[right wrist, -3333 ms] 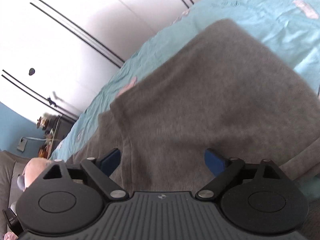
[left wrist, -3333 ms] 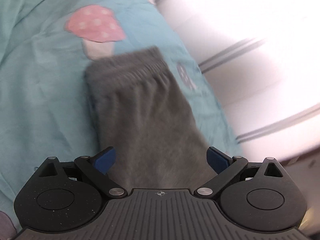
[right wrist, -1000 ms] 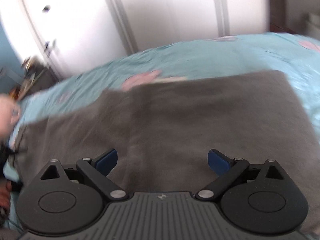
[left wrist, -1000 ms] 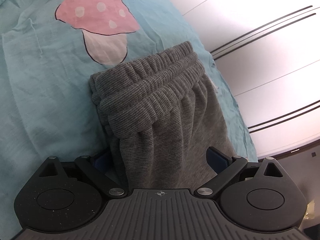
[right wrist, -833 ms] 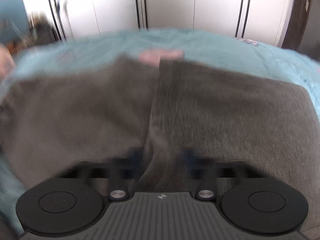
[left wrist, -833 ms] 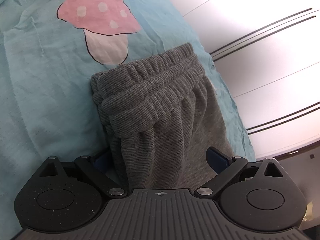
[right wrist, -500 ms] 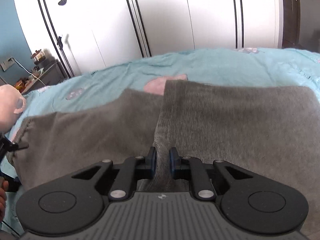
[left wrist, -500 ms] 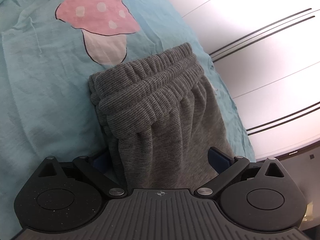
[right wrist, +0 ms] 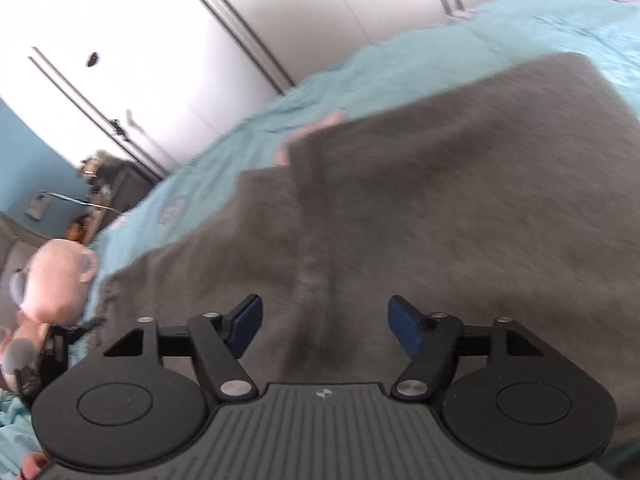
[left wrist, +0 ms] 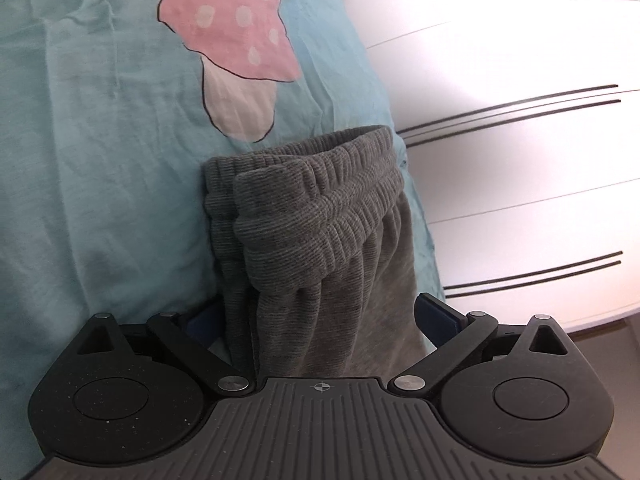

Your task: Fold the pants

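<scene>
The grey pants [left wrist: 320, 232] lie on a light blue bedsheet [left wrist: 100, 160], with the ribbed elastic waistband [left wrist: 312, 200] doubled over and facing away from me. My left gripper [left wrist: 320, 316] is open, its jaws standing on either side of the cloth just below the waistband; the left finger is partly hidden behind the fabric. In the right wrist view the pants [right wrist: 440, 200] spread wide with a seam ridge running toward me. My right gripper [right wrist: 326, 326] is open just above that ridge, holding nothing.
A pink mushroom print [left wrist: 232, 40] is on the sheet beyond the waistband. White wardrobe doors [left wrist: 520, 160] run along the bed's edge. A pink plush toy [right wrist: 56, 276] and a dark nightstand [right wrist: 124, 188] are at the left in the right wrist view.
My right gripper was shut on the seam ridge of the pants half a second ago and has now opened and let go, tilting as it pulled back. My left gripper shifted slightly, still open.
</scene>
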`<action>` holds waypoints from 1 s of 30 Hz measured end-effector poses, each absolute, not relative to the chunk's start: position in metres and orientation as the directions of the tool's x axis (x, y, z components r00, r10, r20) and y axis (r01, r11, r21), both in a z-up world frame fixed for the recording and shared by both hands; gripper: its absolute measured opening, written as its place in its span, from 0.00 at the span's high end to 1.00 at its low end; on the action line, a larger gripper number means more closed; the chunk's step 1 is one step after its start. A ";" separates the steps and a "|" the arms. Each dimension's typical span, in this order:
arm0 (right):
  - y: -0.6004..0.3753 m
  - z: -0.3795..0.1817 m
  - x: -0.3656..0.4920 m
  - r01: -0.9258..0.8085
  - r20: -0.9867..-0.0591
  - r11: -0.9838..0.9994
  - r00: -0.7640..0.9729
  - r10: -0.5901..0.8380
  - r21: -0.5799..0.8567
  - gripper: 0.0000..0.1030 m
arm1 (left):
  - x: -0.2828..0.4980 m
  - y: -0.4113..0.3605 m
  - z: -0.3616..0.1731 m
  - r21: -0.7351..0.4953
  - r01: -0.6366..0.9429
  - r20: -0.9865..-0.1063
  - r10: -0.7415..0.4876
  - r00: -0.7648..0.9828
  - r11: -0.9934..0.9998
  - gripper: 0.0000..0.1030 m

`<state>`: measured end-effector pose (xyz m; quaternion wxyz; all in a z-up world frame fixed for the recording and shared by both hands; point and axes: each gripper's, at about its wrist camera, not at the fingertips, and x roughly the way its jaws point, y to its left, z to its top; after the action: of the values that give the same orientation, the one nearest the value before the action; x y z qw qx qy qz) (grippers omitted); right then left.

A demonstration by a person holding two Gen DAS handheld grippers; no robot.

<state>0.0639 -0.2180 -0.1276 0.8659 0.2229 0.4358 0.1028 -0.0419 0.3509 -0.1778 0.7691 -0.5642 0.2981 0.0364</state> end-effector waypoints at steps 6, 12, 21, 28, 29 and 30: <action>-0.238 -0.143 0.070 0.064 -0.721 0.877 0.600 0.348 0.476 0.24 | -0.027 0.343 -0.174 -0.806 -0.414 -0.552 -0.284 0.784 0.423 0.01; -0.229 -0.143 0.068 0.004 -0.722 0.908 0.608 0.331 0.420 0.15 | -0.027 0.340 -0.173 -0.840 -0.329 -0.474 -0.287 0.833 0.432 0.21; -0.218 -0.143 0.073 -0.027 -0.723 0.925 0.615 0.314 0.379 0.08 | -0.006 0.345 -0.186 -0.843 -0.385 -0.497 -0.271 0.824 0.374 0.19; -0.215 -0.142 0.072 -0.033 -0.722 0.929 0.619 0.308 0.369 0.06 | 0.006 0.335 -0.181 -0.803 -0.307 -0.494 -0.283 0.822 0.511 0.55; -0.216 -0.143 0.072 -0.028 -0.719 0.926 0.621 0.312 0.377 0.06 | 0.010 0.338 -0.188 -0.793 -0.363 -0.537 -0.280 0.796 0.490 0.55; -0.216 -0.143 0.072 -0.024 -0.717 0.923 0.622 0.314 0.383 0.06 | 0.013 0.339 -0.191 -0.790 -0.382 -0.550 -0.280 0.787 0.479 0.57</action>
<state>0.0724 -0.2165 -0.1432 0.8843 0.1710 0.4239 0.0955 0.0128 0.3387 -0.1913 0.7964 -0.5092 0.3247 0.0320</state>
